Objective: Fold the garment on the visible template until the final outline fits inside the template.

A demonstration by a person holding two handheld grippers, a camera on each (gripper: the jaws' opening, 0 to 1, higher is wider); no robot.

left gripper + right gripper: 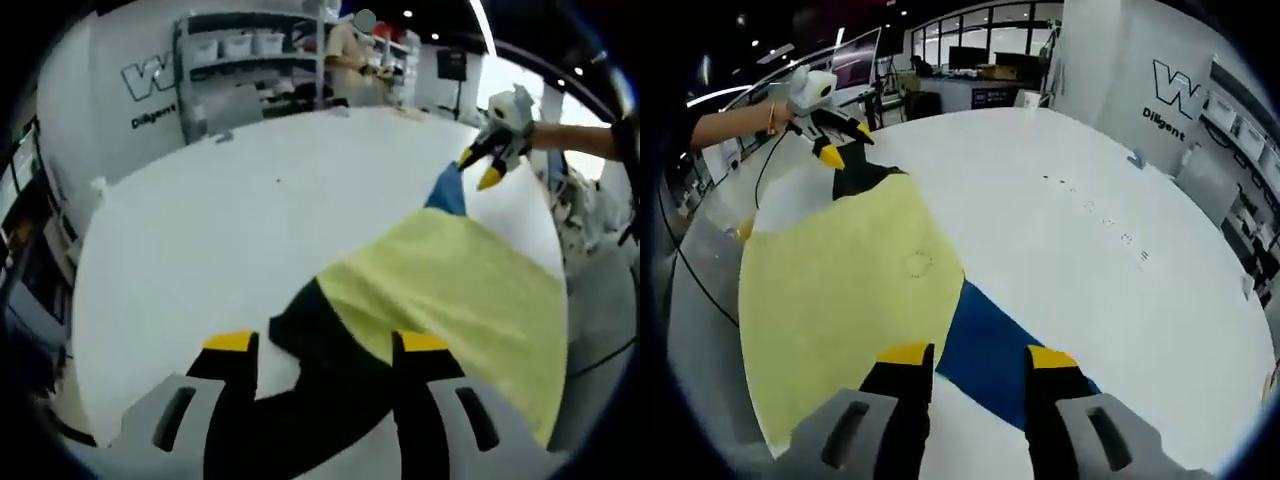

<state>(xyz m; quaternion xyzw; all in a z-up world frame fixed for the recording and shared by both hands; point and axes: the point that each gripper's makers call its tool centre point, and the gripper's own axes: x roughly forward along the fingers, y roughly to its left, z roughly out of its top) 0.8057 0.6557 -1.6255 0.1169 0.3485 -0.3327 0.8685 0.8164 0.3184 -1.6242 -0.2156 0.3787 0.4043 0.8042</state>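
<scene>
A yellow garment (450, 290) lies spread on the white table (220, 220), with one black sleeve and one blue sleeve. The black sleeve (330, 380) runs between the jaws of my left gripper (325, 343), which stand apart. In the right gripper view the yellow body (840, 290) lies to the left. The blue sleeve (985, 350) passes between the parted jaws of my right gripper (977, 355). Each gripper shows in the other's view: the right gripper (480, 168) at the blue sleeve's end (447, 190), the left gripper (845, 143) at the black sleeve's end (862, 178). No template outline is distinguishable.
The table's (1120, 160) white top stretches wide beyond the garment, with its curved edge close to the cloth. Shelving with bins (250, 60) and a person (352, 60) stand behind it. A cable (690, 270) hangs off the table edge. Small marks (1105, 220) dot the tabletop.
</scene>
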